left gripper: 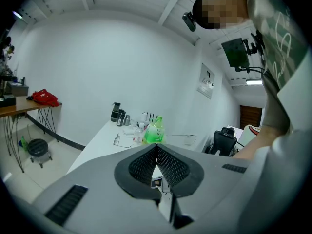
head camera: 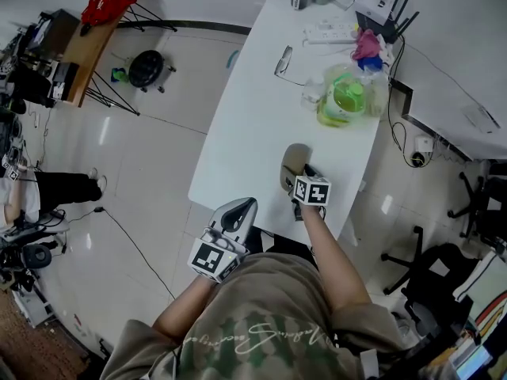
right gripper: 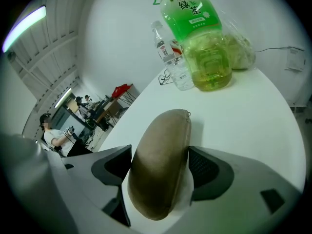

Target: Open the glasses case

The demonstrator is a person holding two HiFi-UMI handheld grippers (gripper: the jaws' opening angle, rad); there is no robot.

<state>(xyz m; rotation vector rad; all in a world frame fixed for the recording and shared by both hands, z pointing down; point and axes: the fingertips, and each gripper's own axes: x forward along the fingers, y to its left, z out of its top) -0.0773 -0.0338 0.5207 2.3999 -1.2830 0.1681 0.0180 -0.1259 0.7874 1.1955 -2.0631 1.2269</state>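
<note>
Near the front edge of the white table [head camera: 245, 125], the brown glasses case [right gripper: 163, 160] lies flat, straddled by the right gripper [head camera: 303, 182], its jaws spread wide, probably to steady it. The left gripper [left gripper: 157, 152] hovers off the table, closed and empty.

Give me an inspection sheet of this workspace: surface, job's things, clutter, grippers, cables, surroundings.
Surface: long white table, things grouped at its far end.
Job's things: brown oval glasses case, closed, lying near the front edge.
Clutter: green plastic bottle, clear-framed eyeglasses, white power strip.
Grippers: left hand-held gripper shut, empty, at the table's near edge; right hand-held gripper open, jaws straddling the case.
Cables: thin black cable across the floor, left.
Surroundings: wooden desk with red cloth; black office chair.
</note>
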